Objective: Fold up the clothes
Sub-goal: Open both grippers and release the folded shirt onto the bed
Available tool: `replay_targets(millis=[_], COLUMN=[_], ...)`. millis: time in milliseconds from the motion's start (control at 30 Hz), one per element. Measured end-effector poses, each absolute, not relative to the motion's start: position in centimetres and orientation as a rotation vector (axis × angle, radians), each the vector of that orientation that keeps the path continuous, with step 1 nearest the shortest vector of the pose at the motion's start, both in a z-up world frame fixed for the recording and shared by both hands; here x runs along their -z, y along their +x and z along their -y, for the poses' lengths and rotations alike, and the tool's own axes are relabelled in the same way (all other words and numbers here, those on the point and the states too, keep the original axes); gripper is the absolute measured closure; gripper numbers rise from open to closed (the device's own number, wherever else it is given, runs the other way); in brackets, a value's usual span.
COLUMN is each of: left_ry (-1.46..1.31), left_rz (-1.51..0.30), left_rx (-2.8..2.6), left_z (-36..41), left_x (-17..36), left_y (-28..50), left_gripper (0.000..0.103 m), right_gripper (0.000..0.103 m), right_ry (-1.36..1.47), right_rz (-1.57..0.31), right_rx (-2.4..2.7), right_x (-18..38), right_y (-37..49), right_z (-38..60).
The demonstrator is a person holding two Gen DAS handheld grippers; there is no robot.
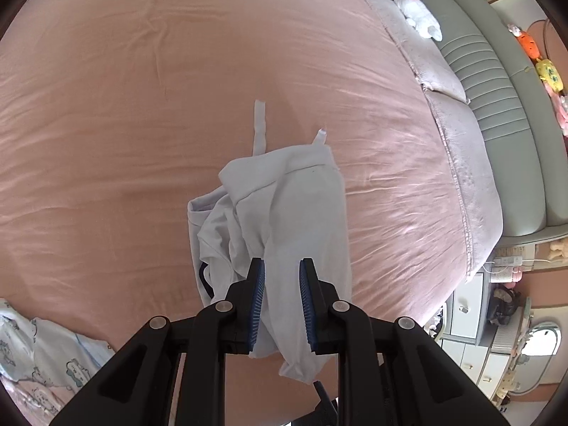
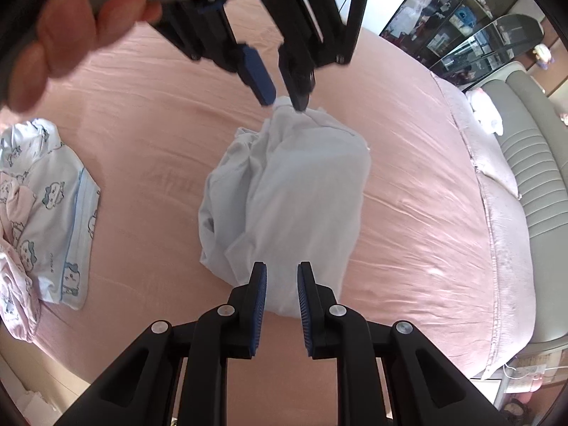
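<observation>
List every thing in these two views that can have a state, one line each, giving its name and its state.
white garment: bunched, partly folded, held at two ends over the bed
left gripper: shut on the white garment
right gripper: shut on the white garment
drawstrings: loose, lying on the pink sheet
printed pyjamas: unfolded, crumpled near the bed's edge

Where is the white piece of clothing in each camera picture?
Left wrist view: the white garment is at centre, hanging from the left gripper.
Right wrist view: the white garment is at centre, stretched between both grippers.
Shared landmark: the grey headboard, on the right in both.
</observation>
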State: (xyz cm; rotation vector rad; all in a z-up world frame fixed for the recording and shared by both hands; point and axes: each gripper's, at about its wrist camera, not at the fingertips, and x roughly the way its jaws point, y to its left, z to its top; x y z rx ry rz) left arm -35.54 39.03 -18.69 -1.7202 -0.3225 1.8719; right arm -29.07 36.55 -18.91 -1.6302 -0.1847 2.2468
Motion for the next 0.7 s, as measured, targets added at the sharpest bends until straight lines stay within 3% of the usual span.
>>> replay_targets(millis=[133, 200, 400, 600, 700], left_ry=[-1.672, -1.614, -1.548, -1.483, -1.443], left_rz=[0.387, 0.256, 0.385, 0.273, 0.166], left_rx=[-1.923, -1.951, -1.896, -1.965, -2.05], left_z=[-37.4, -36.8, -36.3, -37.2, -37.8], left_x=[16.4, 15.1, 13.7, 12.7, 13.0], left_y=[-34.4, -33.4, -29.8, -26.8, -25.9], left_gripper=[0.085, 0.085, 0.085, 0.085, 0.085], right_gripper=[0.086, 0.086, 0.086, 0.086, 0.086], right_ry=[-1.628, -1.621, -1.61, -1.652, -1.675], right_rz=[0.217, 0.232, 0.237, 0.206, 0.071], right_rx=[-2.235, -2.228, -2.217, -2.171, -2.152], right_x=[18.0, 17.7, 17.3, 17.9, 18.7], right_y=[-27.4, -26.5, -23.8, -20.0, -19.2], right_z=[-36.4, -36.6, -39.6, -43.0, -45.7])
